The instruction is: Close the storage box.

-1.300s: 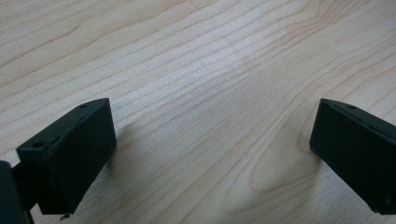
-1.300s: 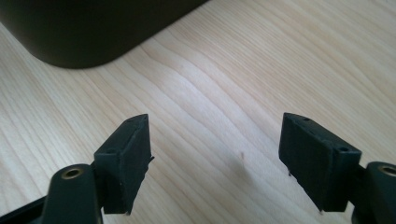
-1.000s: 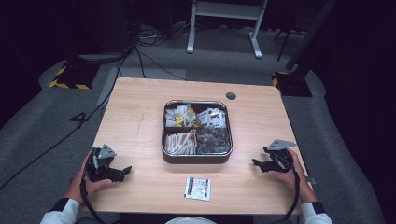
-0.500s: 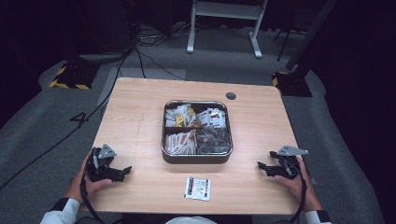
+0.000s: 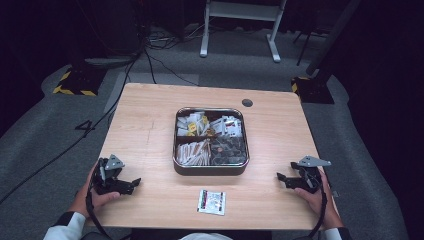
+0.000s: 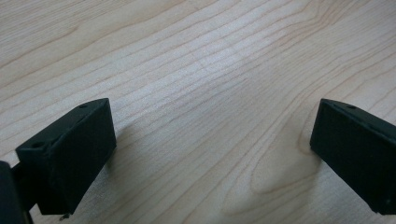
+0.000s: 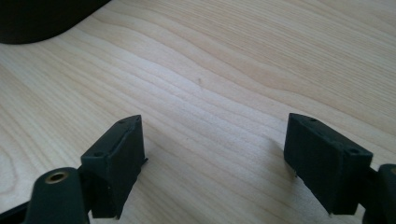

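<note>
A square metal tray (image 5: 210,168) with four compartments of small packets sits at the middle of the wooden table (image 5: 150,125). One white and red packet (image 5: 211,202) lies flat on the table in front of the tray. My left gripper (image 5: 134,184) rests at the front left of the table, open, nothing between its jaws; in the left gripper view (image 6: 210,140) bare wood lies between them. My right gripper (image 5: 281,179) rests at the front right, open and empty; the right gripper view (image 7: 212,154) shows bare wood between its jaws.
A small dark round hole (image 5: 247,103) marks the table's far side, right of centre. Beyond the table are grey carpet, cables (image 5: 160,60) and a white metal stand (image 5: 240,30). Bare wood lies left and right of the tray.
My right gripper has drawn back toward the table's front right edge and lowered. The left gripper has stayed put.
</note>
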`<control>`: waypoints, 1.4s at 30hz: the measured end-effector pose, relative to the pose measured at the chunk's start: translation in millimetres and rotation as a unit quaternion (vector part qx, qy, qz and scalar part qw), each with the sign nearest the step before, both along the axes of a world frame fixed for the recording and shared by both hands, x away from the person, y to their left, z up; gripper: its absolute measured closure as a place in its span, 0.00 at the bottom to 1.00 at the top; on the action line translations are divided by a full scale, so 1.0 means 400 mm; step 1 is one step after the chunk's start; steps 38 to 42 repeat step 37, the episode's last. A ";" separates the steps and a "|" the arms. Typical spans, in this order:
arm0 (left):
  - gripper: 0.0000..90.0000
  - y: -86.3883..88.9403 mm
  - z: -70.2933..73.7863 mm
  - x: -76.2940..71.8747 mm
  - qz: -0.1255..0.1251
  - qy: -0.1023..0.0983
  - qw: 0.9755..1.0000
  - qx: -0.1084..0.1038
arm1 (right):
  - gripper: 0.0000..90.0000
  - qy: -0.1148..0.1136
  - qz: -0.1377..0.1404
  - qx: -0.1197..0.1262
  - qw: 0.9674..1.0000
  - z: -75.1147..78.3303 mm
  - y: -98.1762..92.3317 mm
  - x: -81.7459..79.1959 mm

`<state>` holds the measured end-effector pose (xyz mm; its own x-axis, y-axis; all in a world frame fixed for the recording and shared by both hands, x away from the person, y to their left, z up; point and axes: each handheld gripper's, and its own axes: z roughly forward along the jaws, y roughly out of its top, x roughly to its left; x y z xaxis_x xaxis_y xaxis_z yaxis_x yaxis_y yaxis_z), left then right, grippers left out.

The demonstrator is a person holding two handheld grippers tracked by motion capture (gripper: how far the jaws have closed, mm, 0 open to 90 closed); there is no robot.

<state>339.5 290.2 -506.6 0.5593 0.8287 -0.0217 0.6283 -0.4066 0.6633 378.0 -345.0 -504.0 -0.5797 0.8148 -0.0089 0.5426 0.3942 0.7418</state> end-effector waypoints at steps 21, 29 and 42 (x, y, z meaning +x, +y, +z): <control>0.00 0.000 0.000 0.001 -0.004 0.000 1.000 0.001 | 0.21 0.002 -0.011 0.001 1.000 0.000 -0.001 0.005; 0.00 -0.001 0.000 0.001 -0.004 0.001 1.000 0.000 | 0.21 0.002 -0.009 0.001 1.000 0.000 -0.001 0.006; 0.00 -0.002 0.000 0.003 -0.004 0.002 1.000 -0.001 | 0.21 0.002 -0.009 0.001 1.000 0.000 -0.001 0.006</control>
